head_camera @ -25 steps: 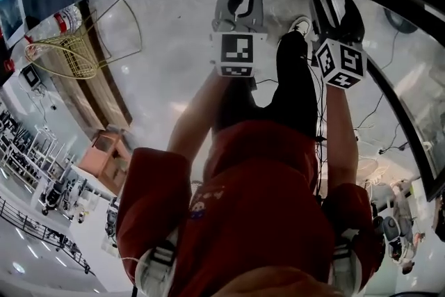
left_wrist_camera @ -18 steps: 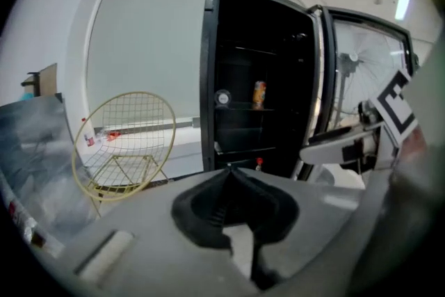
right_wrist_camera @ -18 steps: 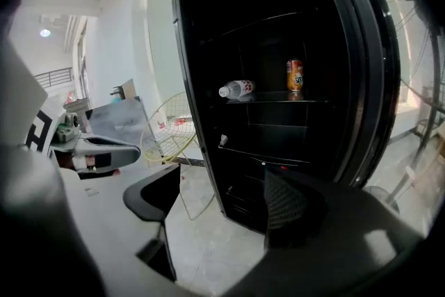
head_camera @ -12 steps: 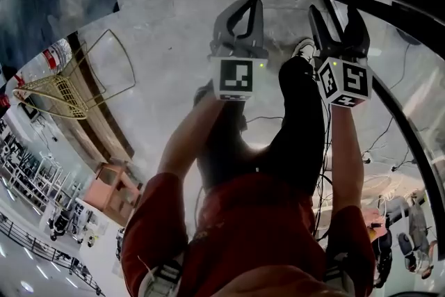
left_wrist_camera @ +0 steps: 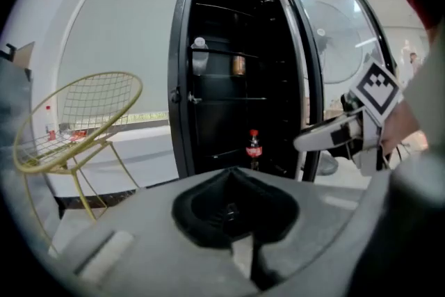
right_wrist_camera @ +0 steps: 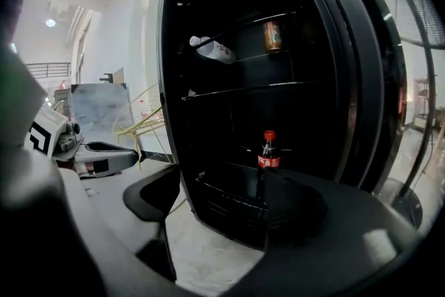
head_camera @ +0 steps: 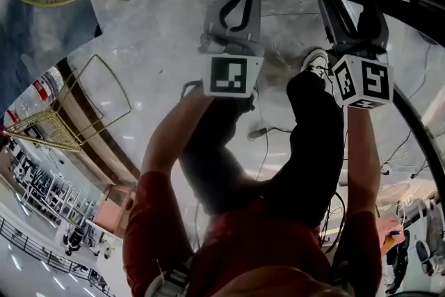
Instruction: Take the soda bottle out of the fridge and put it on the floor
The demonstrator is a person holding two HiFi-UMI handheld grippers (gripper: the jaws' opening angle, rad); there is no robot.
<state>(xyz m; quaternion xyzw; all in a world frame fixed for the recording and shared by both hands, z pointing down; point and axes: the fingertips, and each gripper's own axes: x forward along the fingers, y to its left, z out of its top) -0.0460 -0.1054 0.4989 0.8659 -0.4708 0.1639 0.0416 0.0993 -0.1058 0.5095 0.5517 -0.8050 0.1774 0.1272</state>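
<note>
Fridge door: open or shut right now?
Open. The door is swung aside, the dark shelves of the fridge are exposed, and the soda bottle stands upright inside.

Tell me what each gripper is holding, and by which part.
Nothing is held. The left gripper is shut with nothing in it; the right gripper is open and empty. The soda bottle stands untouched inside the fridge.
</note>
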